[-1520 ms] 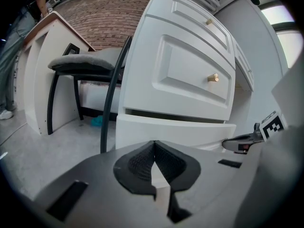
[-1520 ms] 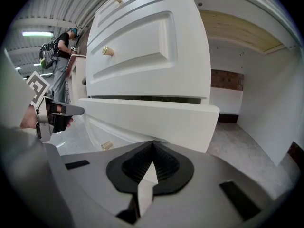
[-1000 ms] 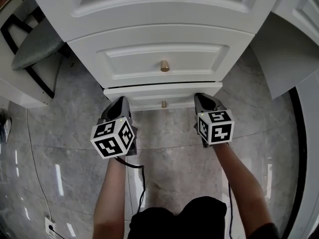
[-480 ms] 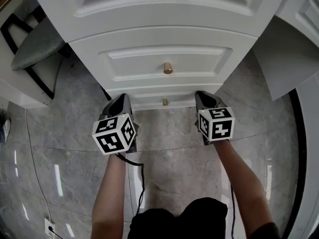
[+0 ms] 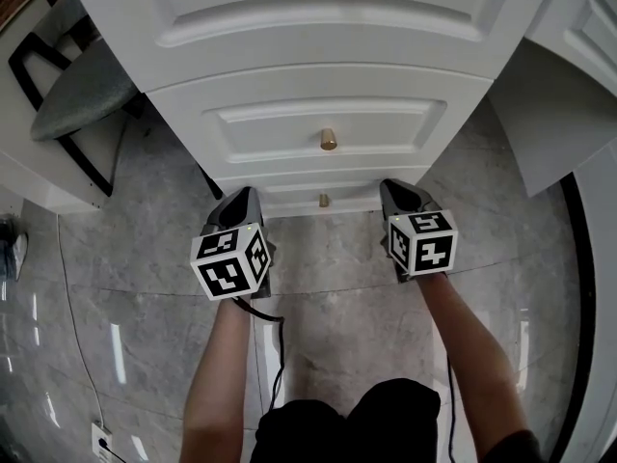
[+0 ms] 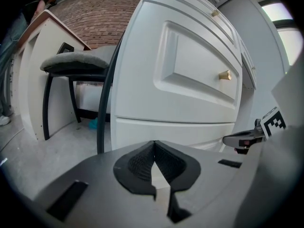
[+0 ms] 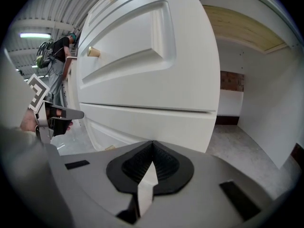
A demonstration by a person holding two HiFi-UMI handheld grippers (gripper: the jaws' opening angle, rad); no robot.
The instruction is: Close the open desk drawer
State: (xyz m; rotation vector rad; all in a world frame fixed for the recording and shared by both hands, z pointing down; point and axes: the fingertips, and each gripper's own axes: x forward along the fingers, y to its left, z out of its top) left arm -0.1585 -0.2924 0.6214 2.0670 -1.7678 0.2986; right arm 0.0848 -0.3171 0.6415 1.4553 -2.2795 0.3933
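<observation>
The white drawer unit's bottom drawer (image 5: 289, 204), with a small brass knob (image 5: 324, 201), sits pushed in, about level with the middle drawer (image 5: 318, 123) above it. My left gripper (image 5: 239, 199) is shut and empty, its tips at the left end of the bottom drawer front (image 6: 175, 129). At the right end of that front (image 7: 156, 122) is my right gripper (image 5: 393, 189), also shut and empty. In each gripper view the pads meet at the tip just short of the white panel. Whether the tips touch it I cannot tell.
A black-framed chair with a grey cushion (image 5: 77, 90) stands left of the unit. Right of it opens the desk's leg space (image 5: 549, 114). A black cable (image 5: 275, 355) trails over the marble floor by my knees. A person (image 7: 57, 51) stands far off.
The bottom drawer stuck out from under the middle drawer a second ago and has slid back in. Both grippers moved forward with it, still shut.
</observation>
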